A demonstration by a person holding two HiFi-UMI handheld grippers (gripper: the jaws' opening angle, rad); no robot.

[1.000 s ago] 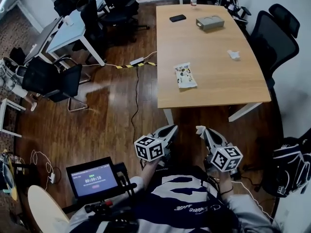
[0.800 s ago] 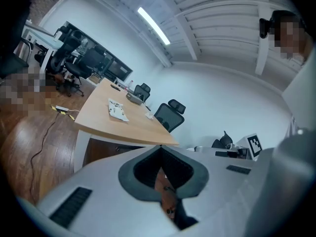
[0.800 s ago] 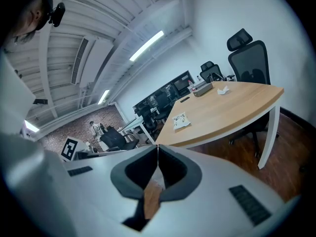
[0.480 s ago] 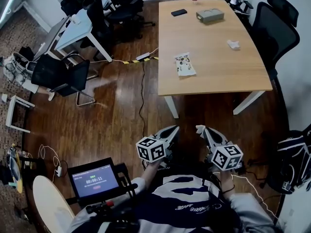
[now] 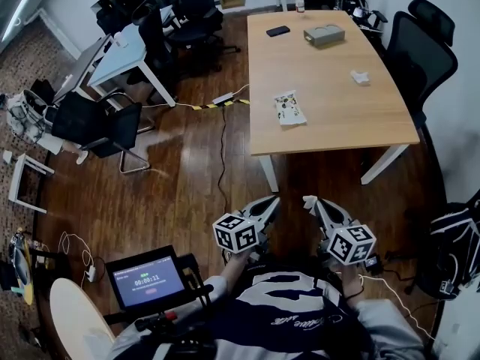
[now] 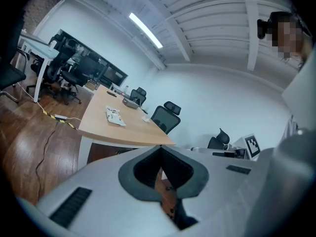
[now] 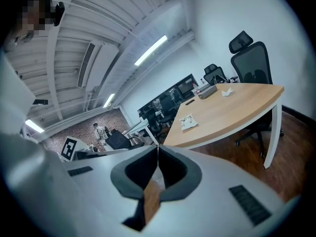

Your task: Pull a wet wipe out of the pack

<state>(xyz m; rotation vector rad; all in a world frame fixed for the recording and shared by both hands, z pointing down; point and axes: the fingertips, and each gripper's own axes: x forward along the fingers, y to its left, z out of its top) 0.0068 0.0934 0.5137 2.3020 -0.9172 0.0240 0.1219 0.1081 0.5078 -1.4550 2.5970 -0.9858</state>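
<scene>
Your left gripper (image 5: 270, 199) and right gripper (image 5: 308, 200) are side by side at the lower centre of the head view, above the wood floor (image 5: 180, 193). Each has its jaws pressed together with nothing between them. The wet wipe pack (image 5: 289, 109) lies flat on the wooden table (image 5: 337, 126) in the upper right of the frame, near the table's left edge and well apart from both grippers.

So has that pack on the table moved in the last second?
No. The pack still lies by the near left corner of the table, as before; only the view has shifted.
</scene>
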